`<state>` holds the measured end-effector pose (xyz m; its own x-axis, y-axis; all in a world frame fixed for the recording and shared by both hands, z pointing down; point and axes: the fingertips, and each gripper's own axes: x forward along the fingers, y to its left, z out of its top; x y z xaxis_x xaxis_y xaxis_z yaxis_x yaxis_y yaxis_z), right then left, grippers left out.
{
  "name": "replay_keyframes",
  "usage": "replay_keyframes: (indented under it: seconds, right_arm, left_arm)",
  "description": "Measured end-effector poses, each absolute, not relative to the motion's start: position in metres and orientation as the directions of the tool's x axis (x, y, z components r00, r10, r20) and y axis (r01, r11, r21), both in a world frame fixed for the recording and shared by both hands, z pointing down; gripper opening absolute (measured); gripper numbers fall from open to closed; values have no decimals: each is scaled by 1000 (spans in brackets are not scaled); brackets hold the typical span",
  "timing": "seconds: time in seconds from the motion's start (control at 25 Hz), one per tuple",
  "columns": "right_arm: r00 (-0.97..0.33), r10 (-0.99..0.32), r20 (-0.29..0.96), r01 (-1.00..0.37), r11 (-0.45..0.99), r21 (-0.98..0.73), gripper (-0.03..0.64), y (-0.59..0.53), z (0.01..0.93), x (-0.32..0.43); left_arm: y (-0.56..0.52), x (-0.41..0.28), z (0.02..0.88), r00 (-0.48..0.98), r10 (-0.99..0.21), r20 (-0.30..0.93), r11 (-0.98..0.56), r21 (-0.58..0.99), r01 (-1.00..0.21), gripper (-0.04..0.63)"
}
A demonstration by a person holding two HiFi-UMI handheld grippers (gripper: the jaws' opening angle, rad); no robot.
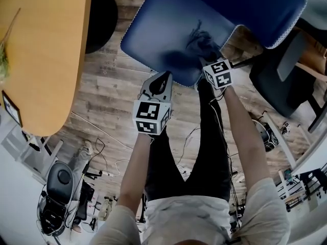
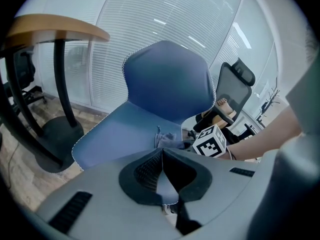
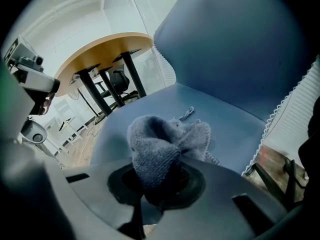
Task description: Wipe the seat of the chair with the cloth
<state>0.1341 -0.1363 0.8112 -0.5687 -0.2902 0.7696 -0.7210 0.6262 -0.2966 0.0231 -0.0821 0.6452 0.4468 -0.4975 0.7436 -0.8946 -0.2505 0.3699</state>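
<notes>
A blue chair has its seat [image 1: 163, 29] in front of me, with the backrest [image 2: 167, 79] rising behind it. A grey knitted cloth [image 3: 160, 144] lies bunched on the seat [image 3: 220, 129] near its front edge, and my right gripper [image 1: 208, 55] is shut on it. The cloth [image 1: 202, 42] shows dark in the head view, and as a small crumpled heap [image 2: 167, 139] in the left gripper view. My left gripper [image 1: 162, 80] hangs at the seat's front edge, left of the right one, its jaws closed together on nothing.
A round wooden table [image 1: 41, 55] stands to the left on a black pedestal base [image 1: 102, 19]. A dark office chair [image 1: 286, 75] stands to the right. Cables [image 1: 102, 137] lie on the wooden floor beside my legs [image 1: 204, 152].
</notes>
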Motion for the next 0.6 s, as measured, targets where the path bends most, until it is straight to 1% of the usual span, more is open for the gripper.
replay_keyframes:
  seconds: [0.6]
  right_arm:
    - [-555, -310, 772, -748, 591, -301, 51, -115, 811, 126]
  left_arm:
    - [-65, 11, 645, 464, -498, 732, -245, 395, -886, 28]
